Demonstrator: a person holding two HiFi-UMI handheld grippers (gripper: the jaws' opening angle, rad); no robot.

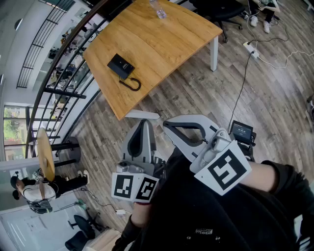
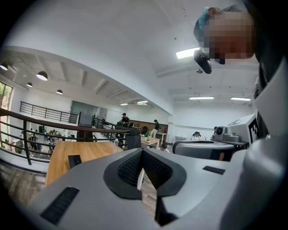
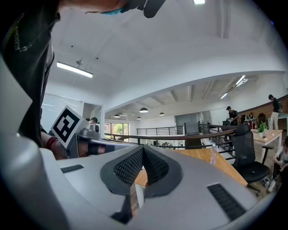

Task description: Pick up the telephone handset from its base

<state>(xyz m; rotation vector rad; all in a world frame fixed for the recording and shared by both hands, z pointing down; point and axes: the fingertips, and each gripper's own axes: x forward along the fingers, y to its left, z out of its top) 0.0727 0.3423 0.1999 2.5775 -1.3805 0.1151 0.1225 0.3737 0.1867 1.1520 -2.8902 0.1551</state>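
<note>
A black telephone (image 1: 120,65) lies on the wooden table (image 1: 162,44) near its left edge, and its dark cord (image 1: 131,85) loops toward the table's near side. At this distance I cannot separate the handset from the base. Both grippers hang well short of the table, over the floor, close to the person's body. The left gripper (image 1: 143,123) is shut on nothing. So is the right gripper (image 1: 168,125). In the left gripper view the telephone (image 2: 74,160) shows small, far beyond the closed left gripper (image 2: 142,152). The right gripper (image 3: 144,150) points level past the table (image 3: 211,162).
A clear bottle (image 1: 158,10) stands at the table's far edge. A black railing (image 1: 64,73) runs along the table's left side. An office chair (image 1: 218,12) and a power strip with cable (image 1: 251,49) are at the right. A small black device (image 1: 242,131) sits on the floor.
</note>
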